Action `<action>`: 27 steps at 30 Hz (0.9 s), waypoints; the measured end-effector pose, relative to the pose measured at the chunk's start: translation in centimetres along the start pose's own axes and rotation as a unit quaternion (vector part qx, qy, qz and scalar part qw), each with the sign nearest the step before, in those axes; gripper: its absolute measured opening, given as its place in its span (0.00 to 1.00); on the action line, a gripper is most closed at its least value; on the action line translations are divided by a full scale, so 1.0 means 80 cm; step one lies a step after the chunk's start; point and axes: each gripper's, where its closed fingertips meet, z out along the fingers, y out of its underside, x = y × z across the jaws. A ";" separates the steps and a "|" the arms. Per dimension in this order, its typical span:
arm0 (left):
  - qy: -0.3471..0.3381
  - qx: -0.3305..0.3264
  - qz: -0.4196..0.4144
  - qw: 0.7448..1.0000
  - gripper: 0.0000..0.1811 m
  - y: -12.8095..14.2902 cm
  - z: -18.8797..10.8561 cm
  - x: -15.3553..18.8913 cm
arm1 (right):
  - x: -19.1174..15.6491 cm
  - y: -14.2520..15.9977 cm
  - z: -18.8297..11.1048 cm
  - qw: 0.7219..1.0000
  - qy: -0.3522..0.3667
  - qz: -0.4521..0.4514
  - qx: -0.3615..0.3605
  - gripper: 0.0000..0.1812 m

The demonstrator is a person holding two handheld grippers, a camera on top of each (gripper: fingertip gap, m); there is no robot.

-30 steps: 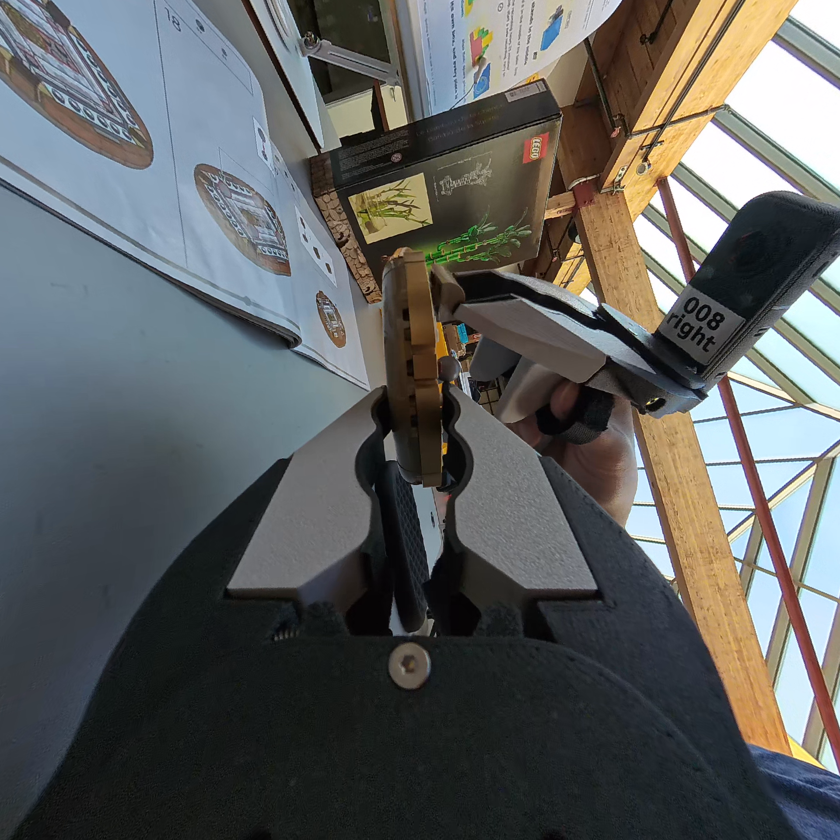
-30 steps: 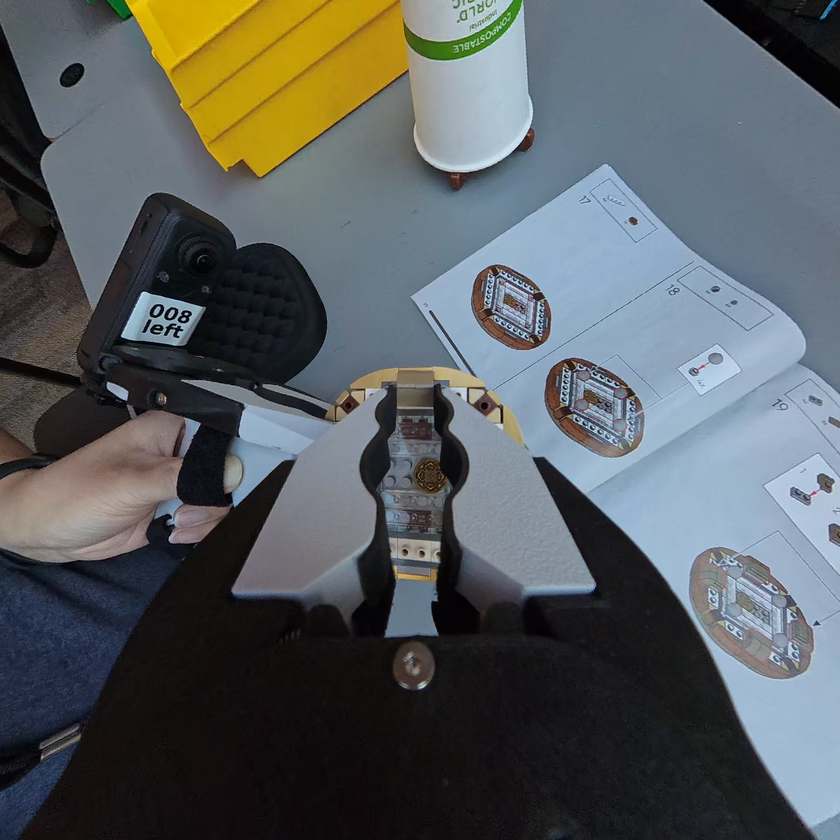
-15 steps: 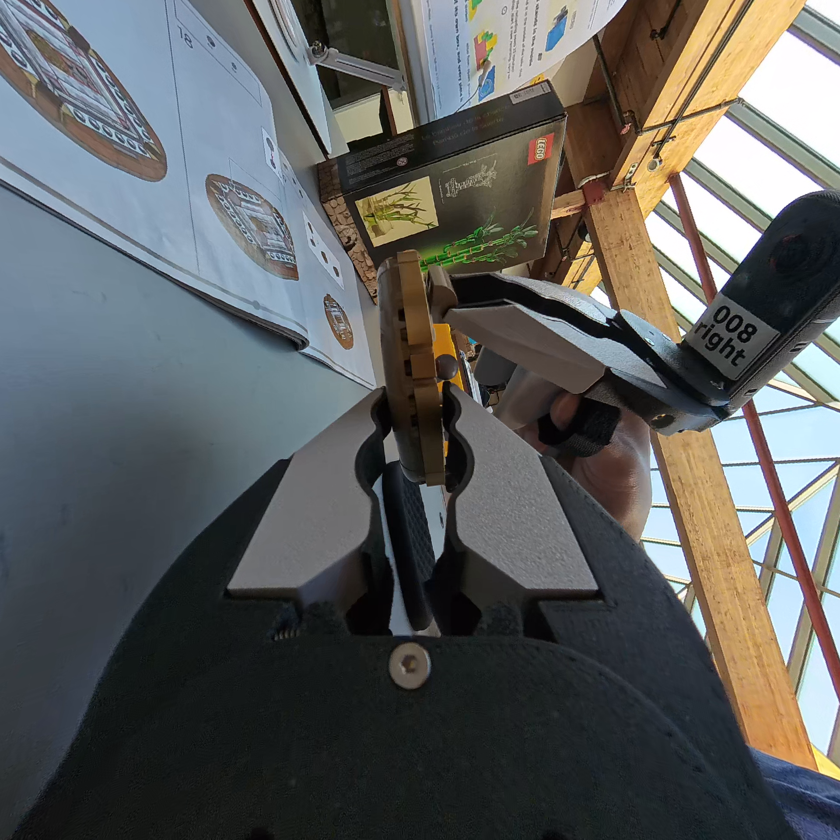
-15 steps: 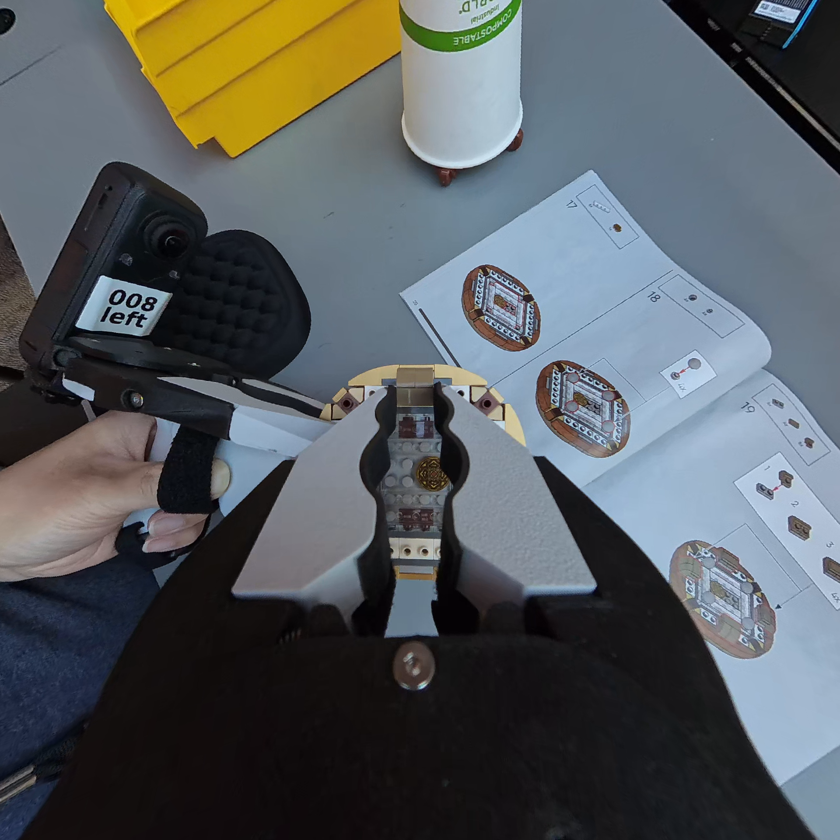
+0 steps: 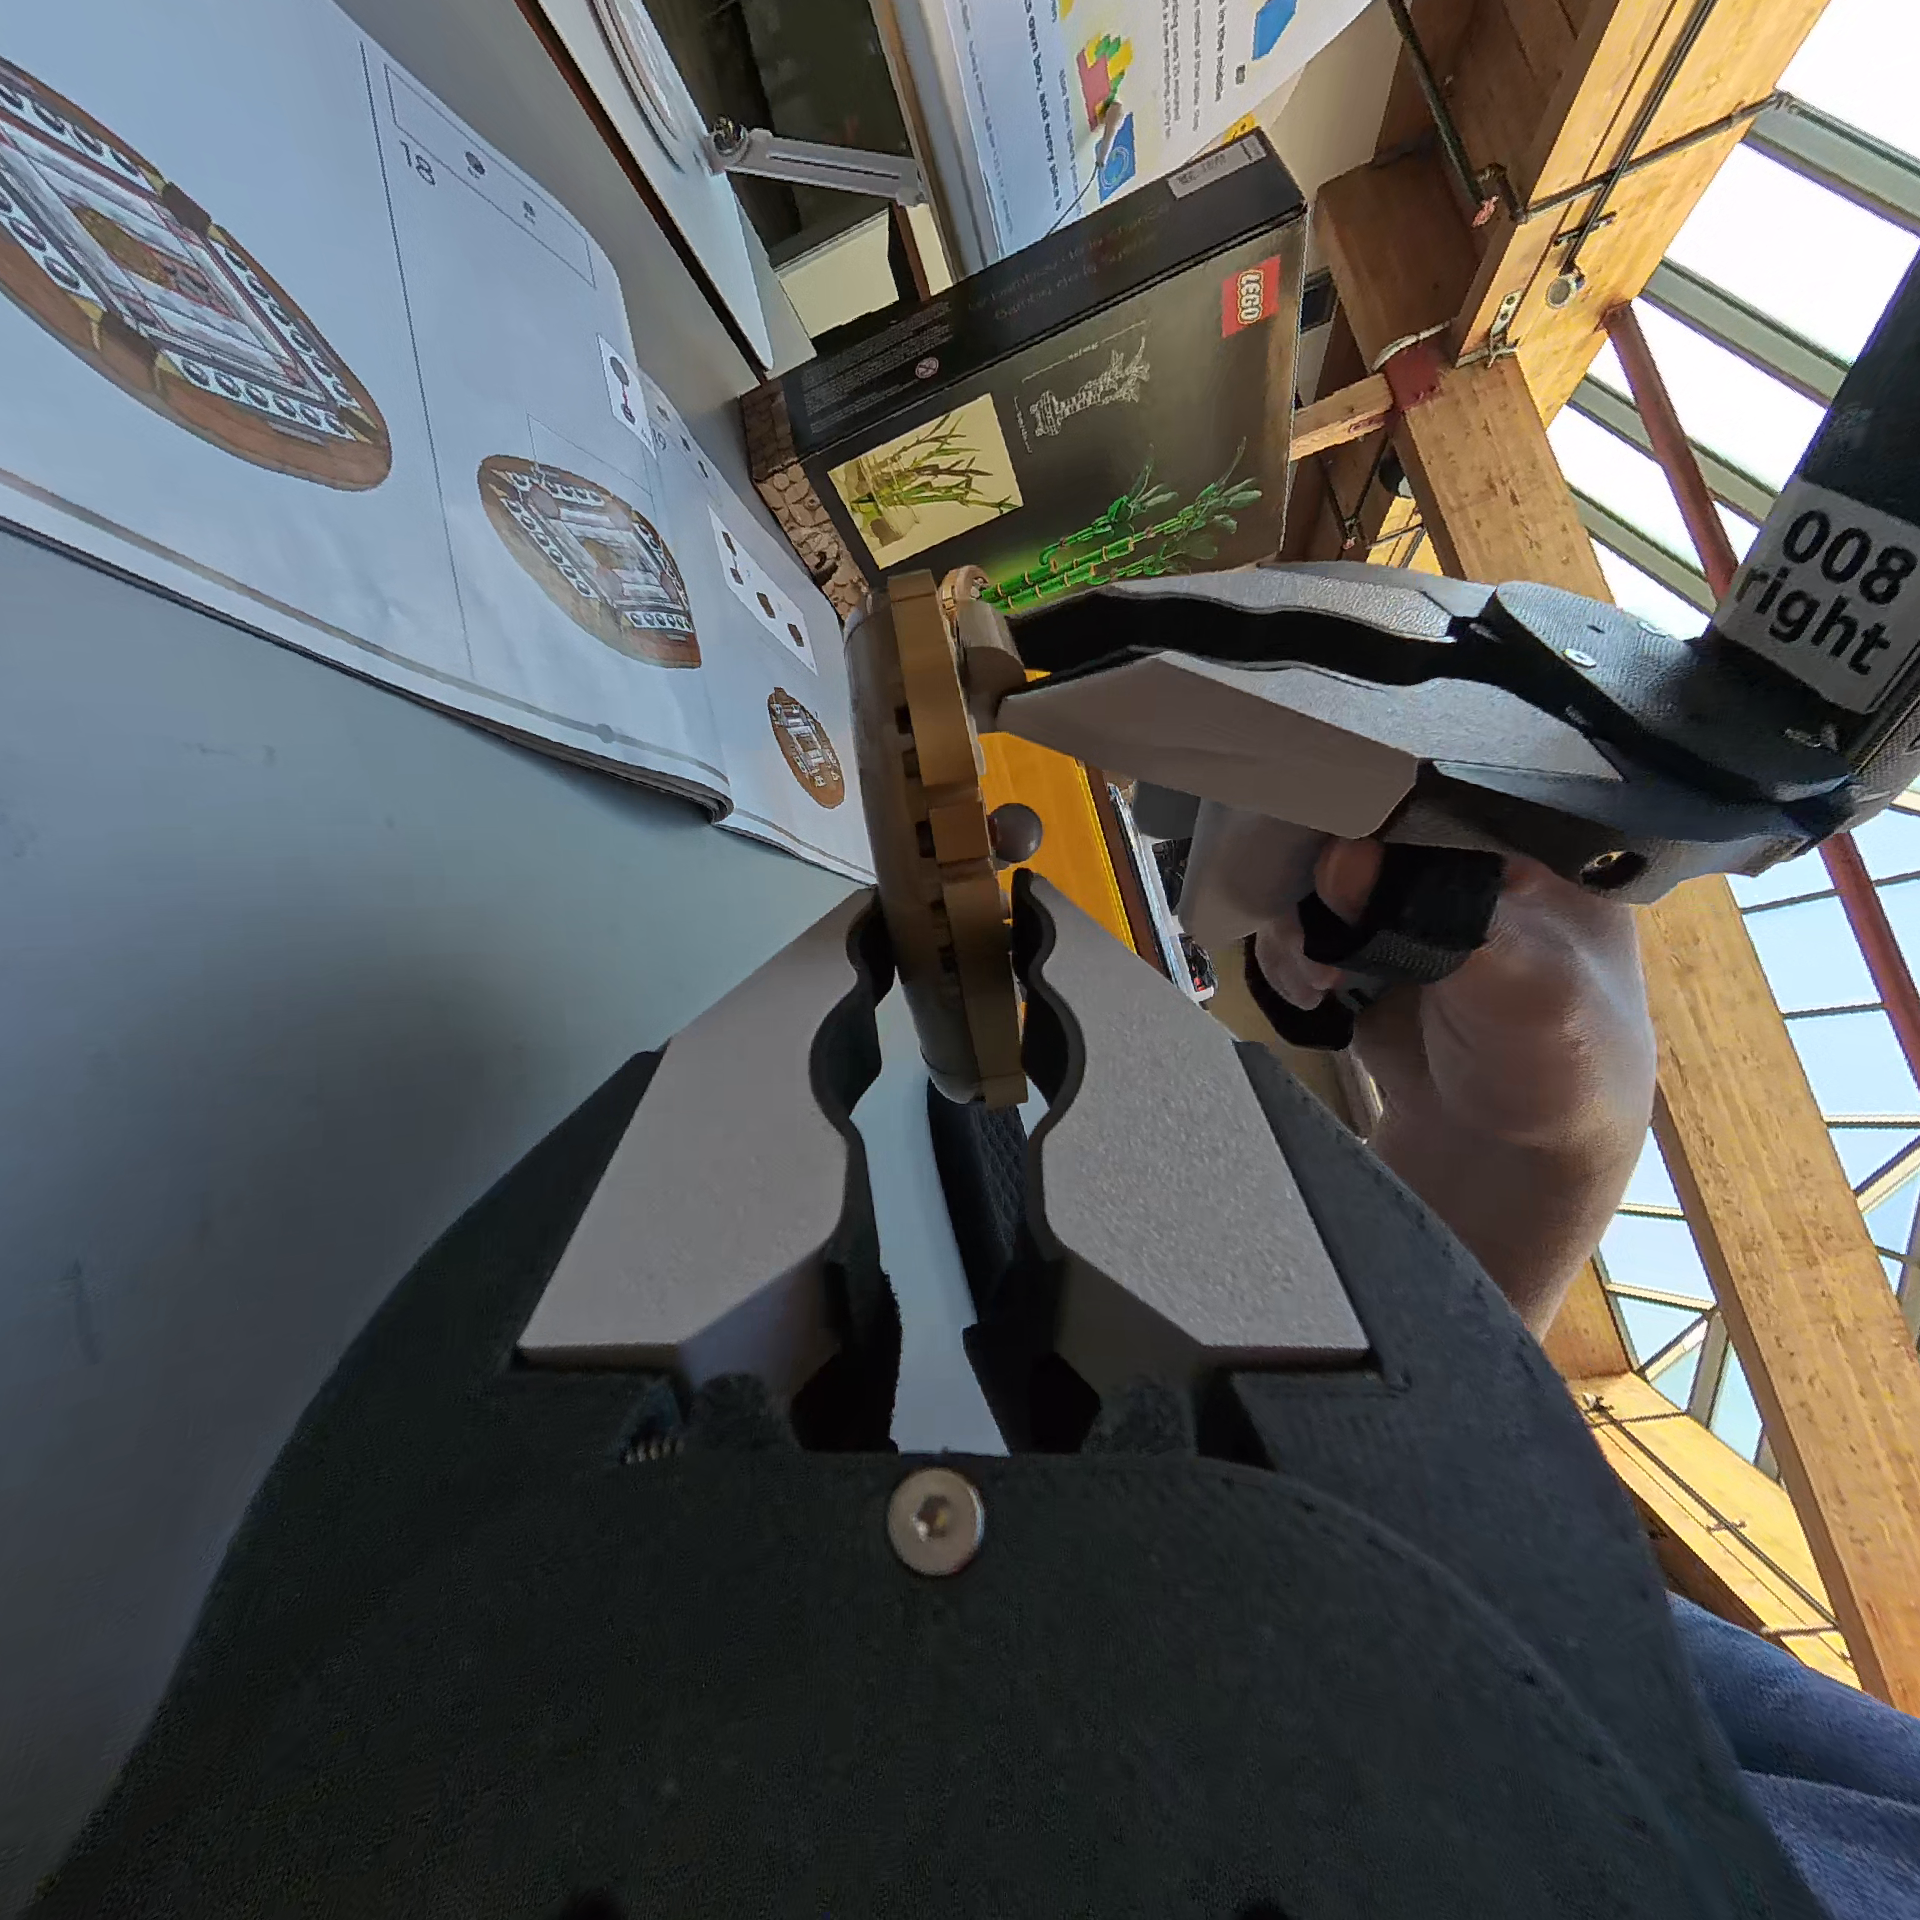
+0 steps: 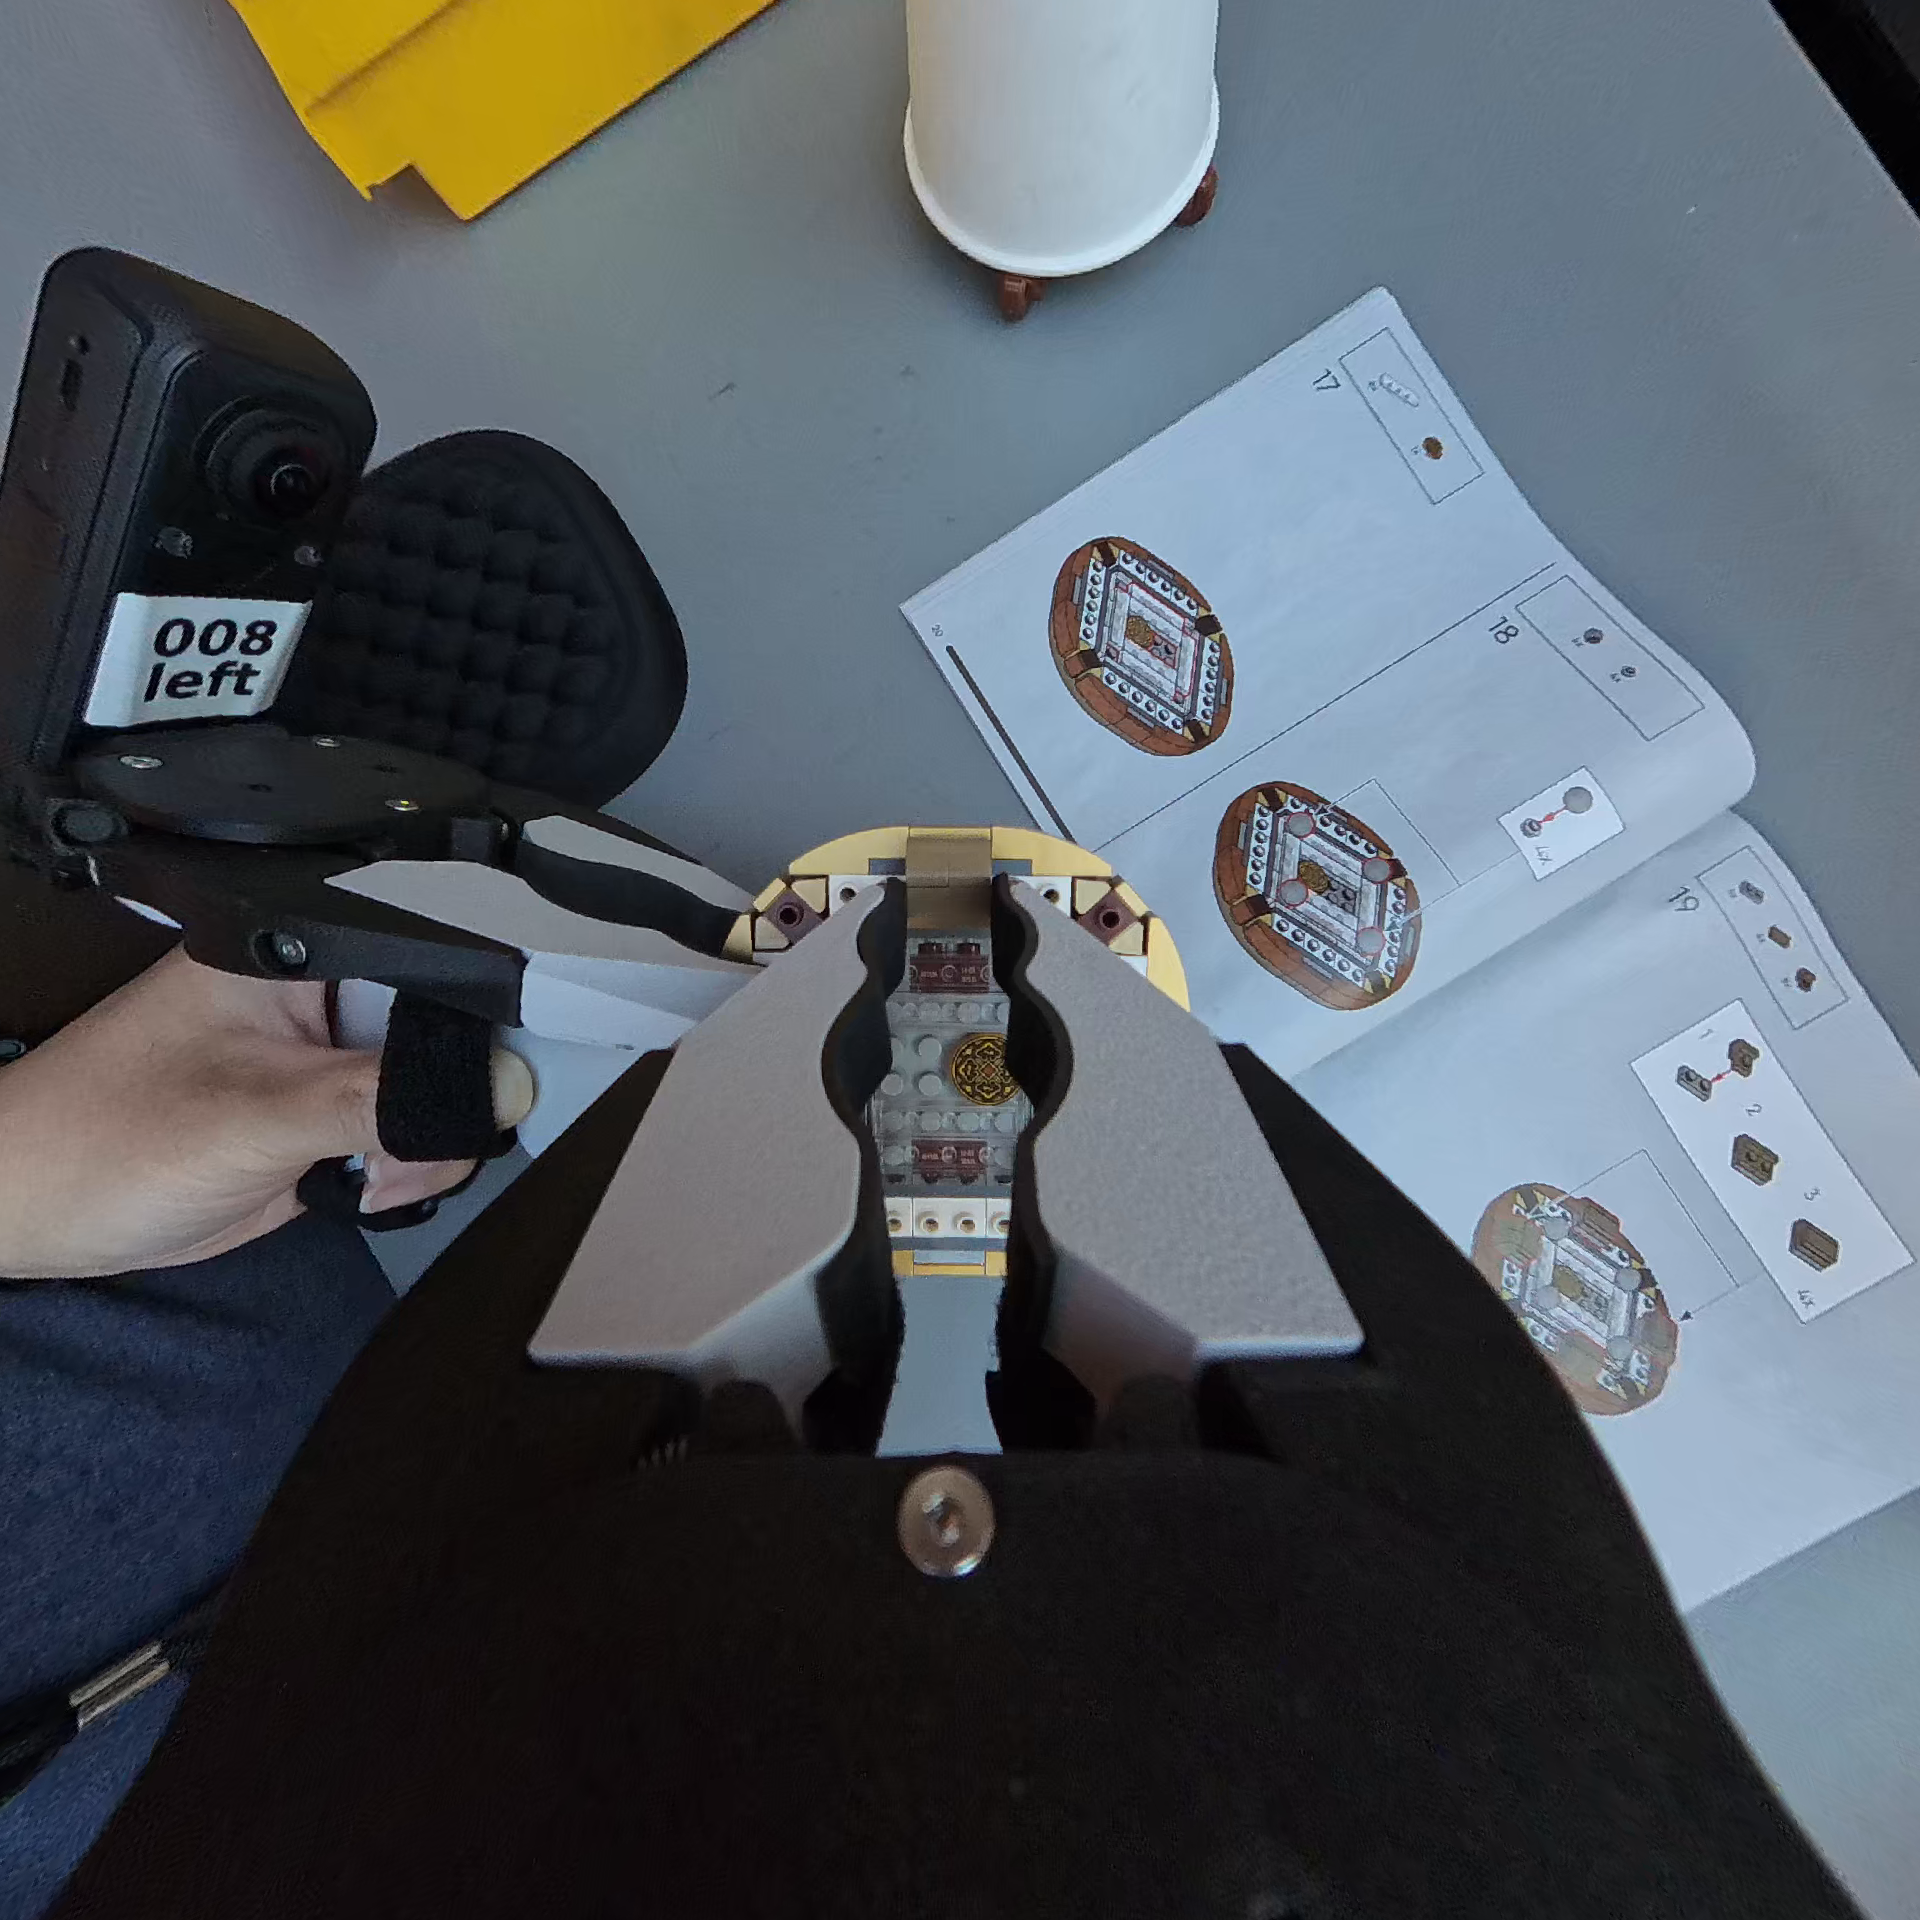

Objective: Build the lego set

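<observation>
Mid-build on the round tan lego base point(image 6: 940, 1049), judging by the open instruction booklet point(image 6: 1455, 883) I'm around the corner-piece steps

Base is off the table, held in the air above the booklet's left edge. My left gripper point(image 5: 951, 925) has its fingers closed on the base rim edge-on, plate standing vertical between them. My right gripper point(image 6: 940, 904) comes in square to the studded face, fingers narrowed to a slim gap around a tan curved brick point(image 6: 943, 860) at the base's far rim. Looks pinched on it, can't confirm contact from the right wrist view; in the left wrist view the tips sit right against the plate at that piece

Pose: left hand point(image 6: 177, 1101) to the left of the base, gripper lying sideways. Right hand point(image 5: 1475, 1029) under its handle, gripper roughly perpendicular to the plate

Next, my read: press the tan brick home while left braces the plate, then let go and check seating. Risk is the plate pivoting in the left grip under push

White paper cup point(image 6: 1060, 125) and yellow bins point(image 6: 468, 83) sit beyond the base, well apart; lego box point(image 5: 1049, 416) stands past the booklet
</observation>
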 end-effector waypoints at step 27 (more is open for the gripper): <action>0.018 0.012 -0.041 0.999 0.11 -0.013 -0.009 0.005 | -0.007 -0.013 0.004 0.999 -0.016 -0.013 0.040 0.09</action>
